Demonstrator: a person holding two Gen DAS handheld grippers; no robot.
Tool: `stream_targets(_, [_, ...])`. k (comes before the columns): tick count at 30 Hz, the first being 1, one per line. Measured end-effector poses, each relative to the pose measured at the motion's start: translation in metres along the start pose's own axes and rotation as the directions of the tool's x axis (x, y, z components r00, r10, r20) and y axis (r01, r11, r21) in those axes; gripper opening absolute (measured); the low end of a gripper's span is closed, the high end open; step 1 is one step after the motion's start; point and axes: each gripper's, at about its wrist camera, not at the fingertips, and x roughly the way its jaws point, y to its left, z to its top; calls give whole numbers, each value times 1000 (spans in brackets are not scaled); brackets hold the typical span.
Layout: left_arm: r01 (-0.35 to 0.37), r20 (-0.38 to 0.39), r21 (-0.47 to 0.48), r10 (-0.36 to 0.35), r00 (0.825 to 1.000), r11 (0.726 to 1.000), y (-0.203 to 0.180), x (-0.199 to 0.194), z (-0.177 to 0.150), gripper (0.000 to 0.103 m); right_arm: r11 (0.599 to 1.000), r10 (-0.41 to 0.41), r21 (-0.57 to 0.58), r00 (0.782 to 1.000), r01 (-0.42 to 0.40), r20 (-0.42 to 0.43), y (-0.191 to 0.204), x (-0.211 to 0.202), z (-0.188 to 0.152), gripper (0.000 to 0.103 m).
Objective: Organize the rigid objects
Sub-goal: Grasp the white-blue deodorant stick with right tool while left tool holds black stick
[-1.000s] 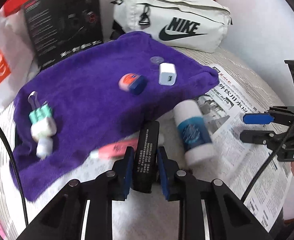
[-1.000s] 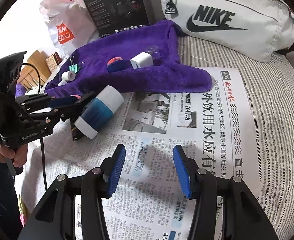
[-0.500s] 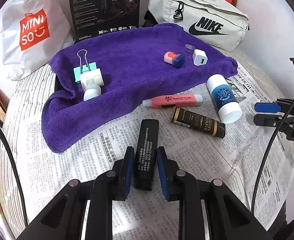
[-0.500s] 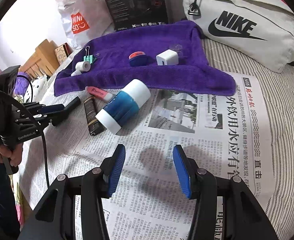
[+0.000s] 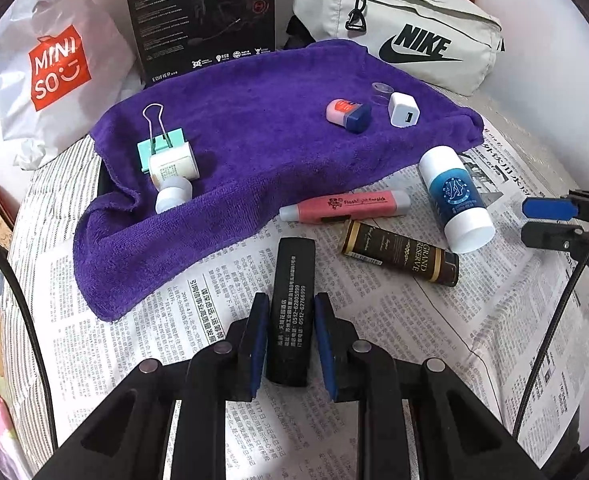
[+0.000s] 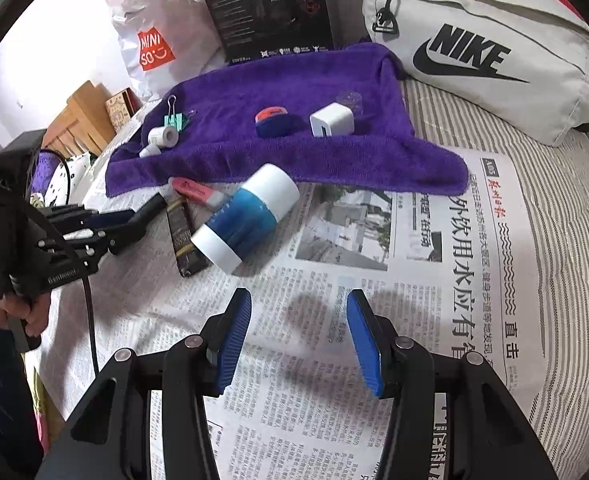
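- Left gripper [image 5: 290,336] has its jaws clamped on a black bar [image 5: 292,280], held over the newspaper [image 5: 434,340] just in front of the purple towel [image 5: 254,140].
- Right gripper [image 6: 298,336] hangs above the newspaper, jaws apart with nothing between them.
- A white-and-blue bottle [image 5: 454,200], pink tube [image 5: 346,206] and dark tube [image 5: 402,256] lie on the newspaper beside the towel.

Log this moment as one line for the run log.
left gripper: shut on flat black printed bar, over newspaper | right gripper: open, empty | blue-and-white bottle: lying on newspaper
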Motion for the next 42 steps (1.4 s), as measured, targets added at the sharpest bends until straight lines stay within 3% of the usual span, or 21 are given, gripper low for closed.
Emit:
stream_targets(12, [-33,3,-136,34,999,990,40,-13,-22,22,999,14,45,999,-16,34,29,15,39,54])
stream_targets(19, [-13,13,-144,15,1000,989,40,-14,-25,22,996,-36,75,999,39,-38,32,50,51,54])
stream_targets(27, [5,27,-147,-1,1000,989,41,-15,-28,22,991,-124,-61,989,120,-75,33,46,42,53])
stream_targets(32, [18,37,-161,-12,999,987,43,-15,-30,22,989,-115,-103,992,109,-50,34,46,48,53])
stream_targets(38, [-3,27,-150,7,1000,989,41,-14,-29,23,979,-156,-138,987,150,-36,39,63,50,38])
stream_targets(42, [-22,21,-141,25,999,990,38,-12,-26,23,986,-123,-120,992,119,-26,33,61,50,37])
